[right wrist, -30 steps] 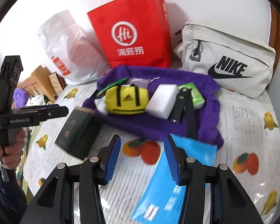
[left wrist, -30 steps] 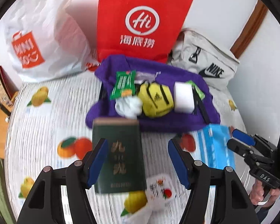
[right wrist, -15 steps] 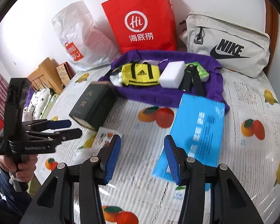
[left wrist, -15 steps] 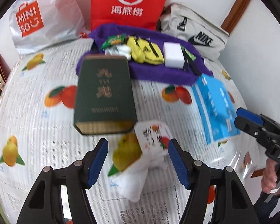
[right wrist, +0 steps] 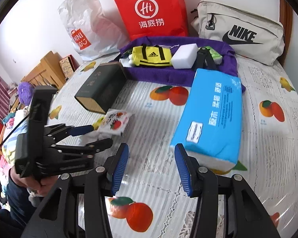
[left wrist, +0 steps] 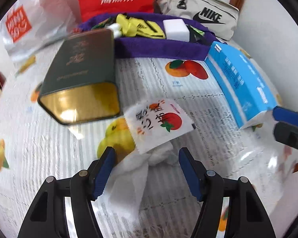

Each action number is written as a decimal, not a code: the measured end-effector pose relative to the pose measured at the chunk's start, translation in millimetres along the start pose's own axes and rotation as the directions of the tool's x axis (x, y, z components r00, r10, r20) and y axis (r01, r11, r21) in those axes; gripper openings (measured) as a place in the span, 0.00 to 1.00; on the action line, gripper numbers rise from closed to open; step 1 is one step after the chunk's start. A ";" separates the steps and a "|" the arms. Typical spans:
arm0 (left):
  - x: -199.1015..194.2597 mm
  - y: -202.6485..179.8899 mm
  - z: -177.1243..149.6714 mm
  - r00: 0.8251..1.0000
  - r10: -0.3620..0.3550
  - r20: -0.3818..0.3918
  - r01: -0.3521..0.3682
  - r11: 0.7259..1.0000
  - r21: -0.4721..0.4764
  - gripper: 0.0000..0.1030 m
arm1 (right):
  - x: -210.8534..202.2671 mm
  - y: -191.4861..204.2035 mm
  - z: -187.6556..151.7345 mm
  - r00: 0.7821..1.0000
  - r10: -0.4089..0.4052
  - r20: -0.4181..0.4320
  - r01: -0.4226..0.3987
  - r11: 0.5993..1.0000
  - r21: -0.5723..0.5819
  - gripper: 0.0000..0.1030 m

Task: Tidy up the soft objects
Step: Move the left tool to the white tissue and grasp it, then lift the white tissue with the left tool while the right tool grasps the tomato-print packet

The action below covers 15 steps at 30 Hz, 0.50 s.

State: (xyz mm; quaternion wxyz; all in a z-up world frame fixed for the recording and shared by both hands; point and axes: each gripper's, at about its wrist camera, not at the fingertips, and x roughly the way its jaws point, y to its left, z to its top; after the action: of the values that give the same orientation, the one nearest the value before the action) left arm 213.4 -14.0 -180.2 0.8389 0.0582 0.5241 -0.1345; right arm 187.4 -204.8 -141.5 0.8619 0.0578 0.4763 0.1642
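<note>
Since a second ago I've brought the left gripper (left wrist: 146, 170) back from the green tin (left wrist: 81, 69) and down over the white tissue (left wrist: 133, 180), which now lies between its open fingers (left wrist: 104, 171) with neither pad pressing on it. A small fruit-printed packet (left wrist: 159, 122) lies across the tissue's far end, just in front of the tin's gold base. My right gripper (right wrist: 151, 168) has slid along too: its fingers (right wrist: 119, 167) stand apart with nothing in them, and the near end of the blue tissue pack (right wrist: 214, 117) sits just beside the right finger. Further back on the tabletop (right wrist: 268, 138), the purple towel (right wrist: 159, 73) carries the yellow pouch (right wrist: 151, 56) and white sponge (right wrist: 185, 58). Red (right wrist: 151, 10), white (right wrist: 85, 23) and grey (right wrist: 240, 31) bags stand behind it.
</note>
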 end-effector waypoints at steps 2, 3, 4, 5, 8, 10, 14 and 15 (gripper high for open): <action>1.0 -6.6 -1.7 1.000 0.028 0.008 -0.028 0.999 0.046 0.56 | -2.0 2.2 -2.9 1.000 -0.003 0.003 0.003 1.000 -0.004 0.47; -0.1 -7.6 -1.9 1.000 0.018 0.012 -0.019 0.998 0.054 0.52 | -2.7 2.8 -3.9 1.000 -0.004 0.006 0.004 1.000 -0.003 0.47; -1.3 -7.2 -1.7 1.000 0.006 0.014 -0.007 0.998 0.055 0.41 | -3.3 2.9 -4.7 1.000 -0.003 0.007 0.003 1.000 -0.001 0.47; -2.9 -6.0 -2.0 1.000 -0.003 0.014 0.003 0.999 0.054 0.31 | -3.4 3.3 -5.1 1.000 -0.001 0.008 0.001 1.000 0.000 0.47; -7.6 -0.4 -4.6 0.999 -0.046 0.004 0.045 0.998 0.051 0.23 | -1.2 7.0 -4.1 1.000 0.000 0.010 0.000 1.000 -0.007 0.47; -11.9 4.3 -10.1 0.997 -0.075 -0.001 0.075 0.996 0.048 0.19 | 1.7 10.8 -2.1 1.000 0.005 0.010 -0.004 1.000 -0.018 0.47; -19.3 12.7 -20.8 0.990 -0.139 -0.011 0.139 0.990 0.029 0.19 | 9.5 20.9 3.7 1.000 0.017 0.003 -0.016 0.999 -0.046 0.47; -21.5 16.0 -24.5 0.989 -0.148 -0.012 0.148 0.989 0.020 0.19 | 11.5 23.5 5.1 1.000 0.021 0.001 -0.021 0.998 -0.053 0.47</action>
State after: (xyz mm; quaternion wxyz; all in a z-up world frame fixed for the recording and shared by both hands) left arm 187.8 10.7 -172.5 0.8232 0.0287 0.5298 -0.2018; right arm 192.0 -178.5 -142.0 0.8617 0.0400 0.4705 0.1860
